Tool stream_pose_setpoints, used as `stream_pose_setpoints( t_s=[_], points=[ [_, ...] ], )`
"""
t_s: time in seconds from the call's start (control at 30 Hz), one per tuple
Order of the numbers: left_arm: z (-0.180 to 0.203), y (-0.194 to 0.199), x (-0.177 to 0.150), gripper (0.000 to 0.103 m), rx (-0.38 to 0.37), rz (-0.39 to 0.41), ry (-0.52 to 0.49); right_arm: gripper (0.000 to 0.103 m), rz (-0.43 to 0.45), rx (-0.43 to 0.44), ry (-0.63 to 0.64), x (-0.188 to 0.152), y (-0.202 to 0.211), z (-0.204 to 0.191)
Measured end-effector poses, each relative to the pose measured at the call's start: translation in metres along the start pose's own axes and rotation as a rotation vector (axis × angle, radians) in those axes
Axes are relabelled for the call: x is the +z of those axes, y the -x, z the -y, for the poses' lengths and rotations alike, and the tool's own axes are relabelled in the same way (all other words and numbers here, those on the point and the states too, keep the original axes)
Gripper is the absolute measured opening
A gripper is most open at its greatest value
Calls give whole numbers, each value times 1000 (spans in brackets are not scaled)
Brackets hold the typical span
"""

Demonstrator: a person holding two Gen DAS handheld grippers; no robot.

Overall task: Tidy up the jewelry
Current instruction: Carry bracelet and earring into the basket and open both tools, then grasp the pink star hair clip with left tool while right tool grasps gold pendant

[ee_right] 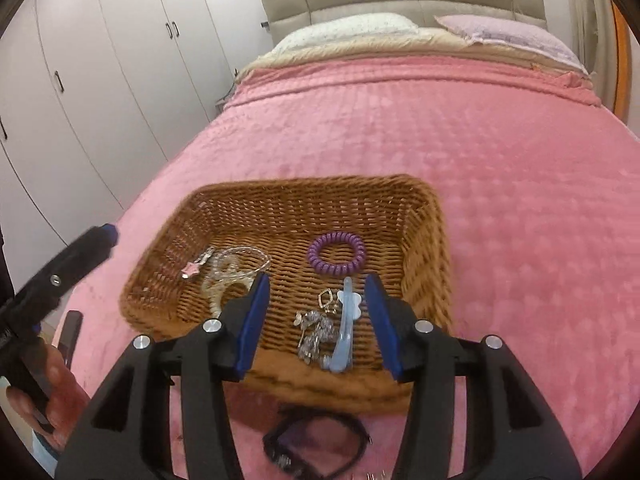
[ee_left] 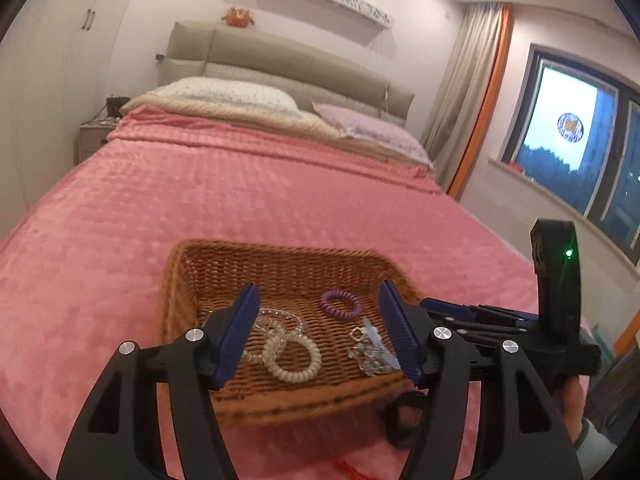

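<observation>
Fingers [ee_right: 256, 320] apart, empty, above basket [ee_right: 424, 208]

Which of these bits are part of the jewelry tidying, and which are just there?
Job:
- basket
- purple coil tie
- cream coil tie
- blue clip
- silver trinkets
- black band

Just there:
- pillows
- wardrobe
- curtain

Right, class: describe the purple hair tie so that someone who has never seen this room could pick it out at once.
Find the pink bedspread, then the shallow wicker basket resting on it. Inside, toward the far right of the basket floor, lies the purple hair tie, a coiled ring lying flat and apart from the rest. It is the only purple piece; the other coil is cream.
</observation>
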State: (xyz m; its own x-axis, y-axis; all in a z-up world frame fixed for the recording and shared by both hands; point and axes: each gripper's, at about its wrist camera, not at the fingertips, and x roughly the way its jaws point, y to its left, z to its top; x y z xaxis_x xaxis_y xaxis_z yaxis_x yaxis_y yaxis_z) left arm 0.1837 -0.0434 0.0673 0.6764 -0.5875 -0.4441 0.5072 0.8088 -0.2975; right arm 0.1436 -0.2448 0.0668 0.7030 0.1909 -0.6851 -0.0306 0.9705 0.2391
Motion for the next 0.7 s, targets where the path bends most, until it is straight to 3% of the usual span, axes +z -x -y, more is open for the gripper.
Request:
stream_pose_setpoints(
  t_s=[0.23, 0.37, 0.63, 0.7],
  points=[
    [16, 75, -19, 60, -45, 35, 0, 46, 93, 7, 24, -13, 67, -5],
    [19, 94, -45, 60, -45, -5, 33, 46, 106, -18, 50, -37, 90, -9],
    [3, 93, -114, 58, -135, -133, 203, 46, 16, -18, 11, -94, 78, 0],
    [-3, 84, -130, 53, -145, -179, 253, 46, -11, -47, 7, -107, 68, 1]
  ],
)
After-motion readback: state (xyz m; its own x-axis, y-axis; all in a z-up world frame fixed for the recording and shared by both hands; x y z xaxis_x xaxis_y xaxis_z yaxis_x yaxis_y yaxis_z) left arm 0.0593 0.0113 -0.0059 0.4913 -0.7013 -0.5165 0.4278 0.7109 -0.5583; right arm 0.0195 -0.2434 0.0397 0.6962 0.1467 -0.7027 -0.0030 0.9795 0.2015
